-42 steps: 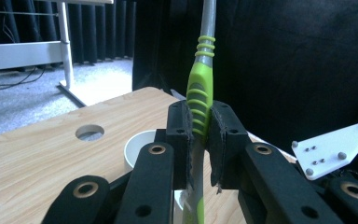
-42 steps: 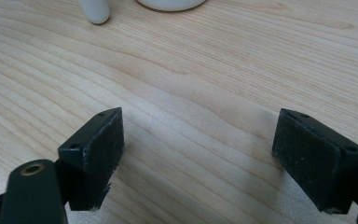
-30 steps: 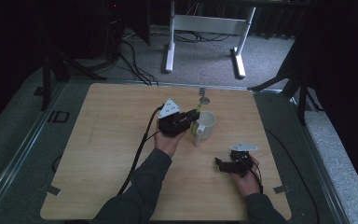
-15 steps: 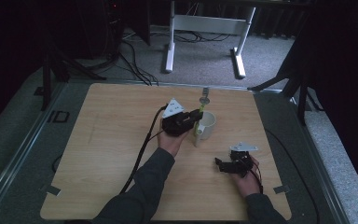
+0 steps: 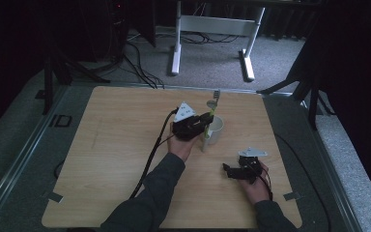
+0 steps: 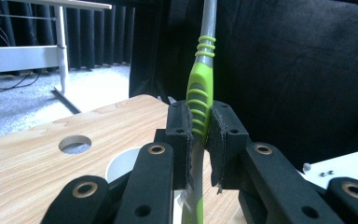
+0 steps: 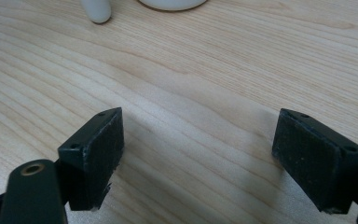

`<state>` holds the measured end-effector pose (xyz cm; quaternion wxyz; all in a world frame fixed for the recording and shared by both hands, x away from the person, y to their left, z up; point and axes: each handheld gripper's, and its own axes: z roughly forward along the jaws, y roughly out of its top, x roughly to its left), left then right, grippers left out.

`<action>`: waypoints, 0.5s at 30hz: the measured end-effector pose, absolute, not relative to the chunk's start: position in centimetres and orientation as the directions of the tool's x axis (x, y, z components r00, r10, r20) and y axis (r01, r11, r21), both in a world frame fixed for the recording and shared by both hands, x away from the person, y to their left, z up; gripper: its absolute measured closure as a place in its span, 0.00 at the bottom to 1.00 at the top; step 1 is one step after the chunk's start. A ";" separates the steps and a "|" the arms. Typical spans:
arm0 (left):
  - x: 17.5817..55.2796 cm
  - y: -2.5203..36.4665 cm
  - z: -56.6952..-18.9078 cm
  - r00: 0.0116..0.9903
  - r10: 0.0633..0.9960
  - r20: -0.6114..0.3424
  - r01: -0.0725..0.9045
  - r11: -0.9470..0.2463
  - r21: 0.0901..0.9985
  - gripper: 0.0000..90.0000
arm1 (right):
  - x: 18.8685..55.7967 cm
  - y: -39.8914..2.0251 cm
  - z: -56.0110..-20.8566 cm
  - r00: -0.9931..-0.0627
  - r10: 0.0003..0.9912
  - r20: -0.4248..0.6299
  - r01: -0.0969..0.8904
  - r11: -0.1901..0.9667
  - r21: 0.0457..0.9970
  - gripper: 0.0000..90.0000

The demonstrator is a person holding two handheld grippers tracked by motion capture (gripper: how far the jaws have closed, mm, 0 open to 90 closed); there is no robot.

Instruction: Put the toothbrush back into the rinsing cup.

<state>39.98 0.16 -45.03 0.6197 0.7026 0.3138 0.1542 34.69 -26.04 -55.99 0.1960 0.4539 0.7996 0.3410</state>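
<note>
My left gripper (image 5: 204, 124) is shut on a utensil (image 5: 211, 110) with a green ribbed grip (image 6: 200, 100) and a grey shaft, held nearly upright. Its pale lower end (image 7: 96, 11) rests on the wood just beside a white mug (image 5: 217, 131). In the left gripper view both pads (image 6: 179, 133) press the green grip, with the mug's rim (image 6: 121, 161) below left. My right gripper (image 5: 228, 170) lies low over the table at the near right, pointing left. Its jaws stand wide open over bare wood (image 7: 200, 158), and the mug's base (image 7: 170, 3) is ahead of it.
The wooden table (image 5: 116, 145) has a round cable hole (image 6: 74, 142) near its far edge. A black cable (image 5: 149, 159) trails from the left gripper toward the near edge. A white desk frame (image 5: 212, 24) stands on the floor beyond the table.
The left gripper and the utensil have shifted slightly to the right, closer to the mug. The right gripper has stayed where it was.
</note>
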 end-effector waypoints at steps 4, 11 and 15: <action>40.2 -0.1 -45.2 0.752 0.635 -0.176 0.253 -0.030 0.967 0.88 | 34.7 -26.0 -56.0 -0.511 0.860 -0.005 0.592 0.356 0.723 0.18; 40.4 -0.3 -45.5 0.749 0.640 -0.170 0.257 -0.045 0.965 0.88 | 34.7 -26.1 -56.0 -0.512 0.859 -0.005 0.592 0.357 0.723 0.18; 40.5 -0.5 -45.8 0.748 0.641 -0.173 0.266 -0.050 0.963 0.88 | 34.7 -26.1 -56.0 -0.513 0.859 -0.007 0.591 0.359 0.722 0.18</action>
